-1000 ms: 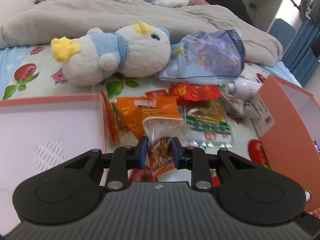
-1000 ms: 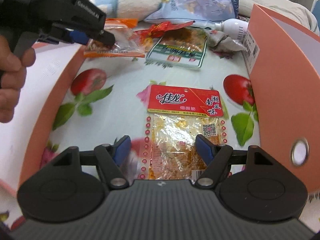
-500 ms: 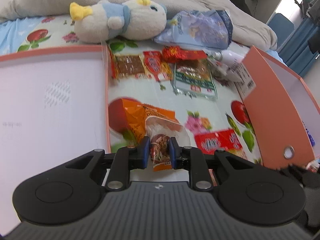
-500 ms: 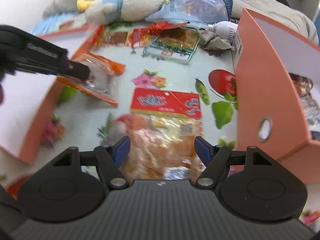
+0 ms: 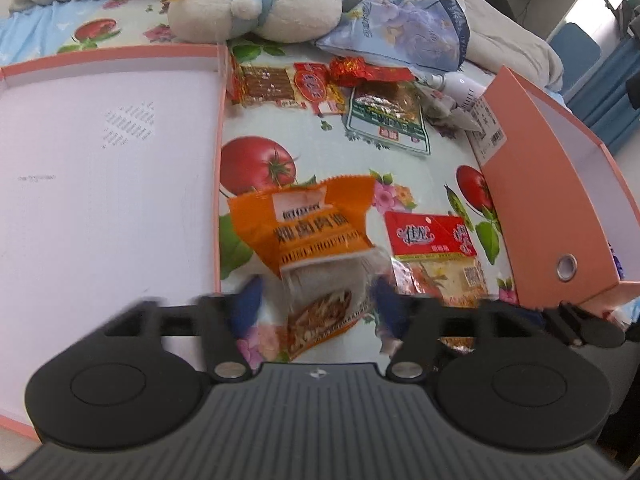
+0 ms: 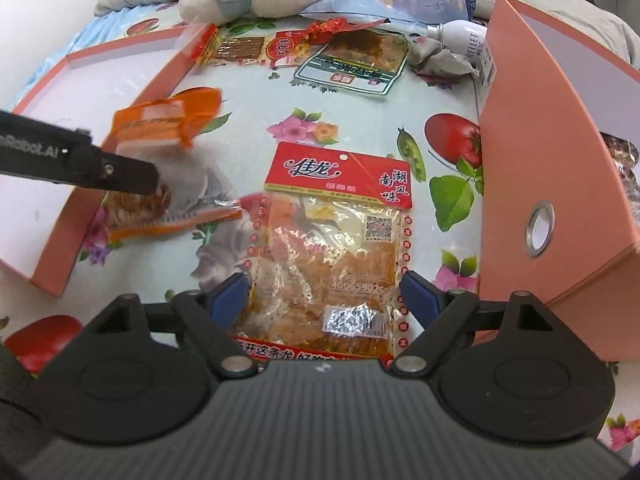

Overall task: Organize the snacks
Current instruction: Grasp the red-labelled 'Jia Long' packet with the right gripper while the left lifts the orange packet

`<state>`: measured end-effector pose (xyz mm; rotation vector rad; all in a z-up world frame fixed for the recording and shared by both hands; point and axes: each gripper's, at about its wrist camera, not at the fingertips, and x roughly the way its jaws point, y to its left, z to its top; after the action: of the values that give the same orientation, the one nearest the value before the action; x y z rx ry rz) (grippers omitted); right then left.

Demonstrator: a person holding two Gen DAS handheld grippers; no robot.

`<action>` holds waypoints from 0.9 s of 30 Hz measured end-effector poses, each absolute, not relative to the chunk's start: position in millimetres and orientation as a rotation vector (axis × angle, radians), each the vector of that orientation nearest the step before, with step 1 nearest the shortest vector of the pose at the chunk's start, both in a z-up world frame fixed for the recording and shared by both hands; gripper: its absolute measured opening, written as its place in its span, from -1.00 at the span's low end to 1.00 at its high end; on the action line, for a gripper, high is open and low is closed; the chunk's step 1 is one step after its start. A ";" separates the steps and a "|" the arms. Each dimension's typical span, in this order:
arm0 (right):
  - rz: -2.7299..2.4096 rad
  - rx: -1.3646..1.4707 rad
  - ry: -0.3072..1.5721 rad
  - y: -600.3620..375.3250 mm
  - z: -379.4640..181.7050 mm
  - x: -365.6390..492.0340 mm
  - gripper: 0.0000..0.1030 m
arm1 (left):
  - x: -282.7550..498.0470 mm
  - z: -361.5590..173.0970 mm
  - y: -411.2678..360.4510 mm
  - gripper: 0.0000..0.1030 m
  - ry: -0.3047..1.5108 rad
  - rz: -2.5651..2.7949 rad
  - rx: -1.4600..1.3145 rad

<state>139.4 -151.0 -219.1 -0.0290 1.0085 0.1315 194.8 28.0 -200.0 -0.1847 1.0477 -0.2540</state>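
Observation:
My left gripper point(image 5: 318, 306) is open, its blurred blue fingers either side of an orange snack packet point(image 5: 316, 232) that lies loose on the fruit-print sheet beside the shallow pink box lid point(image 5: 100, 168). The packet also shows in the right wrist view point(image 6: 168, 160), under the left gripper's finger point(image 6: 120, 172). My right gripper point(image 6: 326, 296) is open, its jaws either side of a red-topped clear snack packet point(image 6: 336, 232), not touching it. That packet also shows in the left wrist view point(image 5: 436, 244).
A tall pink box point(image 6: 560, 152) stands on the right. More snack packets lie at the back: a green-bordered one point(image 5: 386, 114), a red-labelled one point(image 5: 280, 86). A plush toy point(image 5: 256, 4), a blue bag point(image 5: 404, 32) and a white bottle point(image 6: 460, 36) lie beyond.
My left gripper carried the orange packet back toward me from the far pile, then opened and released it on the sheet. My right gripper pulled back slightly, still open.

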 end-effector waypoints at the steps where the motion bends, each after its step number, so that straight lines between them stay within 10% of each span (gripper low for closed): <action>1: 0.133 -0.031 1.002 -151.1 -219.8 138.4 0.67 | 196.0 -199.5 26.6 0.44 1.042 -0.248 -0.183; 14: 0.188 -0.052 0.982 -153.7 -223.8 130.8 0.67 | 222.5 -209.8 -1.8 0.44 1.010 -0.233 -0.114; 27: 0.253 -0.098 0.977 -146.7 -212.8 130.0 -0.15 | 223.7 -225.4 -7.4 0.01 1.005 -0.239 -0.105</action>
<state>130.0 -146.7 -212.8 -0.0980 0.9774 0.2525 223.7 -7.4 -225.4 -0.1046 1.0045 -0.2394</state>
